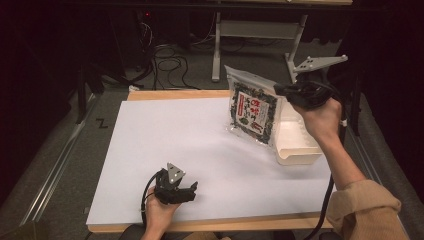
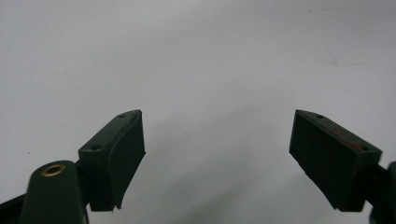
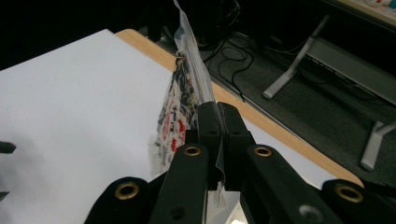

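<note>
A: From the high view, we see the right gripper [image 1: 284,90] lifted above the far right part of the white-covered wooden table [image 1: 200,150], the forearm in a tan sleeve rising steeply from the bottom right corner and the wrist bent back. Its jaws are pinched tight on the right edge of the clear plastic snack packet with dark contents and a red-and-white label [image 1: 252,107], which hangs in the air, tilted, its lower edge just above the table and beside the shallow white plastic tray [image 1: 295,147].

B: And we see the left gripper [image 1: 192,189] low at the near edge, the hand under it, jaws pointing right across the sheet. The middle and left of the table lie bare around it.

A: In the left gripper view, we look along the left gripper [image 2: 217,140] with its jaws standing wide apart, nothing between them, plain white table [image 2: 201,56] beyond.

B: In the right gripper view, the right gripper [image 3: 218,116] has its jaws pressed together on the packet [image 3: 180,112], which stands up edge-on from the pads. The wooden table edge [image 3: 243,109] runs just behind it, with dark floor, cables and a grey metal stand leg [image 3: 294,65] beyond.
</note>
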